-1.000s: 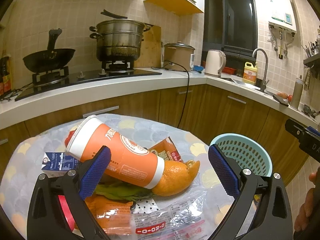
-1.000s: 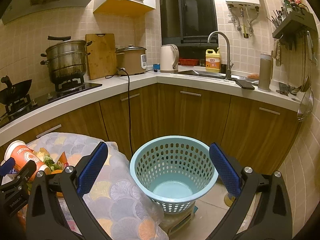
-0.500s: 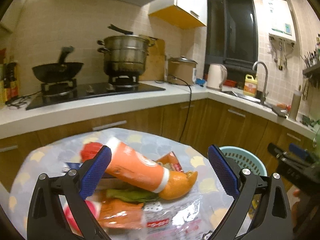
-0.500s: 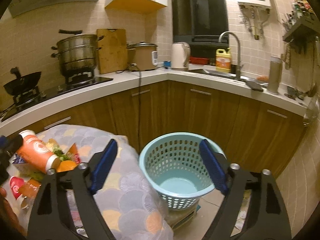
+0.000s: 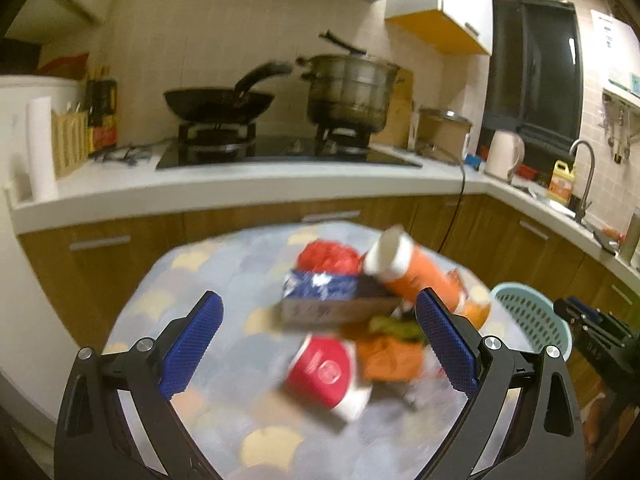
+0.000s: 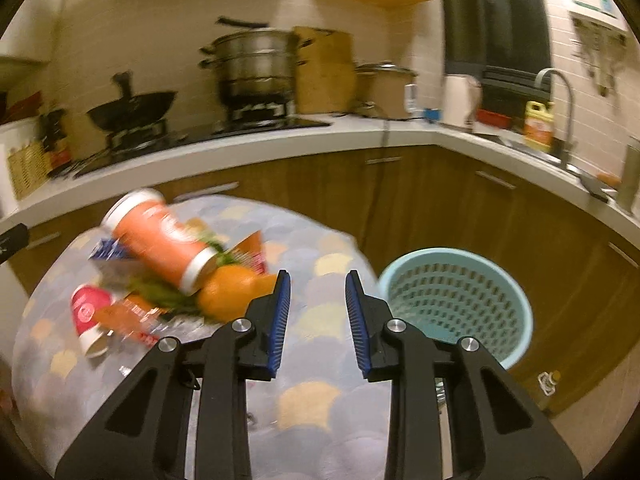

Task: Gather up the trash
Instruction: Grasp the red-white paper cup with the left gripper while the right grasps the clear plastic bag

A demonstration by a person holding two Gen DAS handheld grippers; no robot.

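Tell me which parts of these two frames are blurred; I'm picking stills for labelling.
Left wrist view: the trash pile and stove smear with motion, while the left gripper stays sharp. Right wrist view: the orange cup and counter are streaked, the right gripper crisp; both bend at the edges.

On the table (image 6: 320,320) lies one heap of trash: two cups, one orange (image 6: 160,240) and one red (image 6: 86,312); one blue carton (image 5: 320,288); one orange peel (image 6: 228,294); some green leaves (image 6: 160,292); several wrappers, too blurred to count. One basket (image 6: 456,304) stands off the table's right edge. On the counter (image 6: 360,132): one wok (image 6: 132,108), one steamer pot (image 6: 256,66), one kettle (image 5: 504,154).
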